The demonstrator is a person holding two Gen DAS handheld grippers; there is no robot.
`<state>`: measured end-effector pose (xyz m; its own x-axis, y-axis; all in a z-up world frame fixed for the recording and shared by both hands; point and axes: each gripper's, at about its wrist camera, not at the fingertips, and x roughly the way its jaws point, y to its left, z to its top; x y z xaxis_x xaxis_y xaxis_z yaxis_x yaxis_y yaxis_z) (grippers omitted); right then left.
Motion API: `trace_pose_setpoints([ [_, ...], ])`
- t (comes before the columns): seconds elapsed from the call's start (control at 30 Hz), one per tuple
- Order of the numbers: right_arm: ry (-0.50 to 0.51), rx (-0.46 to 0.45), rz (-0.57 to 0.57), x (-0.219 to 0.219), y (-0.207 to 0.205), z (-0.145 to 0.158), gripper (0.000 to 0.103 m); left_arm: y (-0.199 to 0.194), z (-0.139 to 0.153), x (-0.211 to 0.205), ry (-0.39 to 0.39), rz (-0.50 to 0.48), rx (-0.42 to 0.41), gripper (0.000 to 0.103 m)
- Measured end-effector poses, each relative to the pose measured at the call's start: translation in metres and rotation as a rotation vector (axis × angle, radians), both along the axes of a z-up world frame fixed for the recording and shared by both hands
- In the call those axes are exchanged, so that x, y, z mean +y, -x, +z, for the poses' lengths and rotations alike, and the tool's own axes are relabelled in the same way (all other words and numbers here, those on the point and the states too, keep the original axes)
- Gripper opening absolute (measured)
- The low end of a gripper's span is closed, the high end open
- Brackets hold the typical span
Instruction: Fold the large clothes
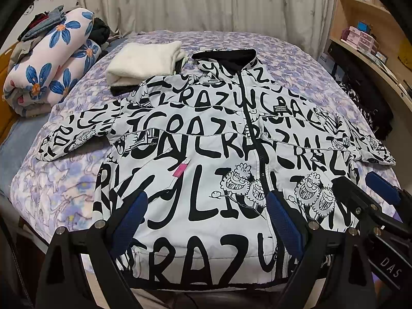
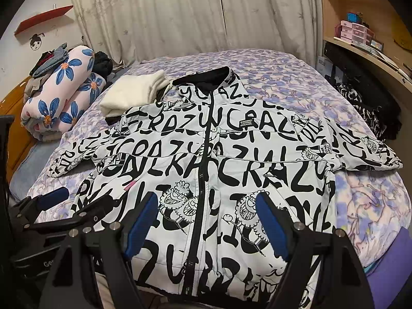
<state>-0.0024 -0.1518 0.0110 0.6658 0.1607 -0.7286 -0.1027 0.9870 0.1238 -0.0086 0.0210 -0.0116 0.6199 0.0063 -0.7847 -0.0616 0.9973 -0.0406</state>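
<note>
A large white jacket covered in black lettering and cartoon faces lies flat and front-up on the bed, zipped, collar away from me, both sleeves spread sideways. My left gripper hovers open over the jacket's lower front, left of the zipper, with nothing between its blue pads. My right gripper hangs open over the lower front around the zipper, also empty. In the left wrist view the right gripper shows at the right edge; in the right wrist view the left gripper shows at the left edge.
The bed has a purple floral cover. A folded cream garment lies beside the jacket's left shoulder. A rolled flower-print quilt with clothes on it sits at far left. Curtains hang behind; wooden shelves and dark clothes stand at right.
</note>
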Motion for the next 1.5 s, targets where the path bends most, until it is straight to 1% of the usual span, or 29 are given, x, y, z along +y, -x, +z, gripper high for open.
trace_pose_setpoints([
  [0.17,0.000,-0.003,0.007,-0.002,0.000,-0.005,0.079,0.001,-0.006,0.016,0.018,0.002,0.010,0.092],
  [0.27,0.007,-0.003,0.015,0.004,-0.002,-0.004,0.079,0.003,-0.004,0.018,0.034,0.010,0.001,0.092],
  [0.3,0.008,-0.002,0.017,0.016,0.002,-0.004,0.079,0.002,-0.003,0.018,0.032,0.012,0.000,0.092],
  [0.47,0.006,-0.011,0.034,0.021,-0.003,-0.002,0.079,0.001,0.003,0.019,0.014,0.017,-0.020,0.092],
  [0.67,0.012,-0.025,0.065,0.037,-0.012,0.001,0.079,-0.002,0.011,0.034,0.005,0.049,-0.050,0.092],
  [0.87,0.034,-0.053,0.109,0.063,-0.022,0.009,0.079,-0.010,0.016,0.062,0.018,0.078,-0.065,0.092],
  [1.07,0.040,-0.093,0.143,0.093,-0.035,0.020,0.079,-0.019,0.018,0.099,0.031,0.139,-0.071,0.092],
  [1.2,0.044,-0.115,0.160,0.112,-0.044,0.025,0.078,-0.024,0.017,0.126,0.032,0.176,-0.092,0.092],
  [1.33,0.056,-0.128,0.179,0.134,-0.055,0.025,0.078,-0.027,0.012,0.165,0.099,0.203,-0.102,0.092],
  [1.47,0.072,-0.140,0.200,0.160,-0.067,0.019,0.078,-0.033,-0.007,0.213,0.184,0.261,-0.071,0.092],
  [1.5,0.076,-0.140,0.206,0.164,-0.070,0.017,0.078,-0.035,-0.017,0.229,0.224,0.273,-0.054,0.092],
])
